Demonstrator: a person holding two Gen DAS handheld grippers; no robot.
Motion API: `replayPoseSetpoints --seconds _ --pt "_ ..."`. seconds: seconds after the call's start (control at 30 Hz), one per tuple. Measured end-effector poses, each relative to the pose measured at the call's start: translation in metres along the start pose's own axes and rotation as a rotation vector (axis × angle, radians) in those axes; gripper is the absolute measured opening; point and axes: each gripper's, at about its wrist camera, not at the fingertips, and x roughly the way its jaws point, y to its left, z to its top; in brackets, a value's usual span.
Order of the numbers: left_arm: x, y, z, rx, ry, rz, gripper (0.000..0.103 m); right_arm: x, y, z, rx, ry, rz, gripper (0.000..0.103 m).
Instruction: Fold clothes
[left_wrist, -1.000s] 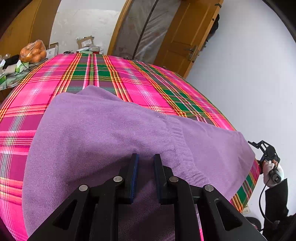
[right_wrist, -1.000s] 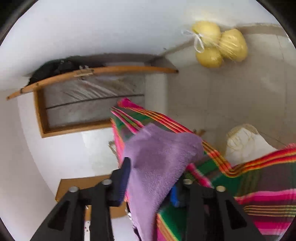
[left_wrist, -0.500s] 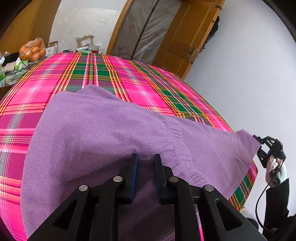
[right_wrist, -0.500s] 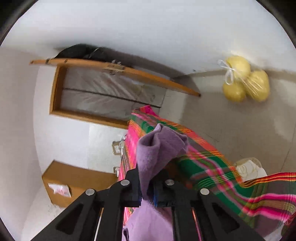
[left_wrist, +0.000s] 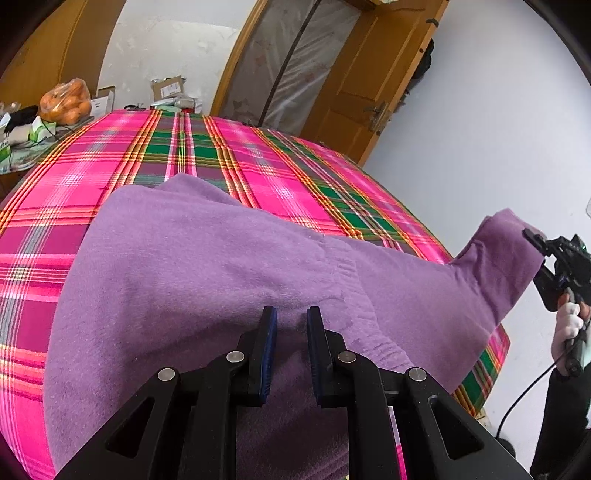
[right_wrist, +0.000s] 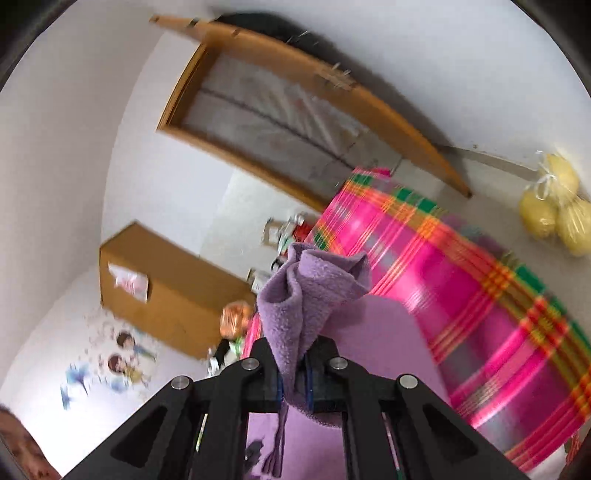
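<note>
Firmly, right gripper (right_wrist: 295, 373) clamps purple garment (right_wrist: 310, 291).

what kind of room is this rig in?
Likely a lived-in home room, not a lab: wooden door, table under a pink-green plaid cloth, bag of oranges on cluttered side furniture.

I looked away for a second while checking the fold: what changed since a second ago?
The right gripper, open around the purple garment's corner a second ago, shut on it and lifted it off the plaid cloth. The left gripper stayed put, slightly open, over the garment's near edge.
</note>
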Motion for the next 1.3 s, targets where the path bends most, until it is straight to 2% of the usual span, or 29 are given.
replayPoseSetpoints --seconds 0.17,0.3,0.57,0.67,0.83,0.97,1.07,1.13,1.23,1.3 --pt "-0.004 0.002 -0.002 -0.004 -0.01 -0.017 0.017 0.033 0.037 -0.03 -0.123 0.096 -0.012 0.009" --pt "-0.006 0.005 -0.004 -0.012 -0.013 -0.035 0.017 0.074 0.059 -0.067 -0.262 0.197 -0.082 0.009" --pt "-0.008 0.008 -0.006 -0.022 -0.018 -0.054 0.017 0.142 0.061 -0.135 -0.411 0.405 -0.189 0.009" --pt "-0.009 0.01 -0.006 -0.026 -0.021 -0.062 0.017 0.153 0.061 -0.15 -0.448 0.434 -0.218 0.01" --pt "-0.009 0.012 -0.007 -0.031 -0.023 -0.071 0.017 0.153 0.072 -0.157 -0.536 0.425 -0.241 0.011" --pt "-0.01 0.013 -0.007 -0.032 -0.022 -0.07 0.017 0.159 0.078 -0.17 -0.611 0.478 -0.254 0.022" --pt "-0.01 0.012 -0.007 -0.03 -0.022 -0.068 0.017 0.159 0.08 -0.18 -0.645 0.52 -0.239 0.033" --pt "-0.01 0.012 -0.007 -0.028 -0.023 -0.065 0.017 0.157 0.083 -0.183 -0.661 0.536 -0.219 0.034" --pt "-0.01 0.012 -0.008 -0.029 -0.023 -0.063 0.017 0.15 0.092 -0.182 -0.667 0.571 -0.124 0.034" --pt "-0.01 0.012 -0.008 -0.03 -0.024 -0.062 0.017 0.144 0.096 -0.178 -0.669 0.556 -0.073 0.034"
